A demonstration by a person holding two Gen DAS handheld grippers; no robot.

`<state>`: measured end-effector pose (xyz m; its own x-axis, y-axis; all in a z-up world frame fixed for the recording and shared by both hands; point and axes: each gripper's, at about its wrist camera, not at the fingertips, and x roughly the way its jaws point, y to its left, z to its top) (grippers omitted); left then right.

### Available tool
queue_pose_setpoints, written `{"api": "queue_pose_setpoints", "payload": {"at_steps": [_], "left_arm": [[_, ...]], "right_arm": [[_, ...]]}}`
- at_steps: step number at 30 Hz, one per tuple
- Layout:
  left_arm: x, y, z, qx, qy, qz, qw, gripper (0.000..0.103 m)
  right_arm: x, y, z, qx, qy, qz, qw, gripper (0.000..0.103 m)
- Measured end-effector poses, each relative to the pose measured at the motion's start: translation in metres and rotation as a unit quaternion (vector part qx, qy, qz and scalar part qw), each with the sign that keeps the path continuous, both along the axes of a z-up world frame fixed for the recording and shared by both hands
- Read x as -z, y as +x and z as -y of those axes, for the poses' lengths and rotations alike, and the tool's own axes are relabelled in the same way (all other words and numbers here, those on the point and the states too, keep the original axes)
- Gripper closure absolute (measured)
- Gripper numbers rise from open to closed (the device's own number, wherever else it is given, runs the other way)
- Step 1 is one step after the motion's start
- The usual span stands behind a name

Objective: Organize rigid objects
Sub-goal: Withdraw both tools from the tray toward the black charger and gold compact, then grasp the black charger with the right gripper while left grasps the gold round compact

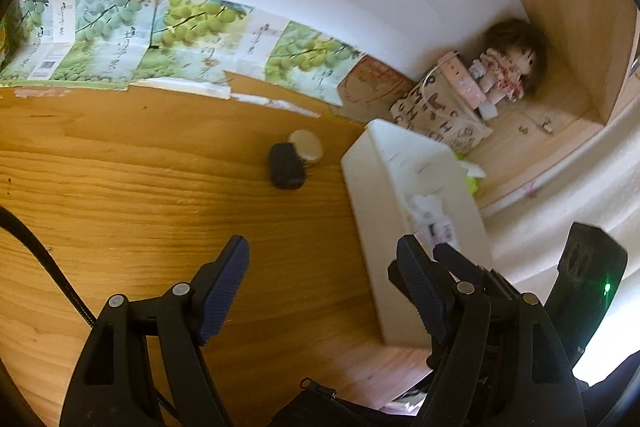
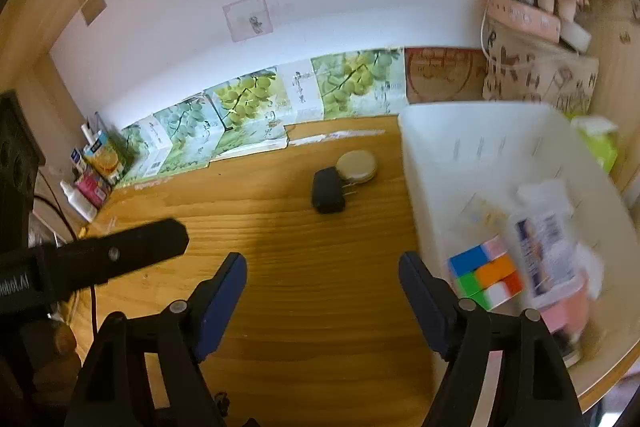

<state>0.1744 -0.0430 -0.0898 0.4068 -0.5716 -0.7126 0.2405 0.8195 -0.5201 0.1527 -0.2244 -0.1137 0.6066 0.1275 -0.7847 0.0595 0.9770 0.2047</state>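
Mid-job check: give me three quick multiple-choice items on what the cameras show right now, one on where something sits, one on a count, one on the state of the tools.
1. Where is the colour cube?
A. on the bare wooden table
B. inside the white bin
C. in the right tool

2. How many loose items lie on the table left of the bin?
A. two
B. four
C. none

3. Both tools are:
A. shut on items
B. open and empty
C. out of view

Answers: 1 B, it sits within the white bin. 2 A, a black plug adapter touching a round beige case. 3 B, the left tool and right tool show spread fingers holding nothing.
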Motion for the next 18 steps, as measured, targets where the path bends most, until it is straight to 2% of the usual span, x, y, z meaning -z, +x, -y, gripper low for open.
{"api": "queue_pose_setpoints", "payload": {"at_steps": [11,18], "left_arm": [[0.022,0.015,-0.042,0.009,0.062,0.002,0.998,0.024],[0.028,0.041,-0.049,0.032,0.099,0.019,0.9944,0.024]], "right_arm": [[0.03,0.005,-0.024,0.057,0.061,-0.039,0.996,0.022],[0.032,0.005,-0.032,0.064,0.055,-0.046,0.995,0.022]]}}
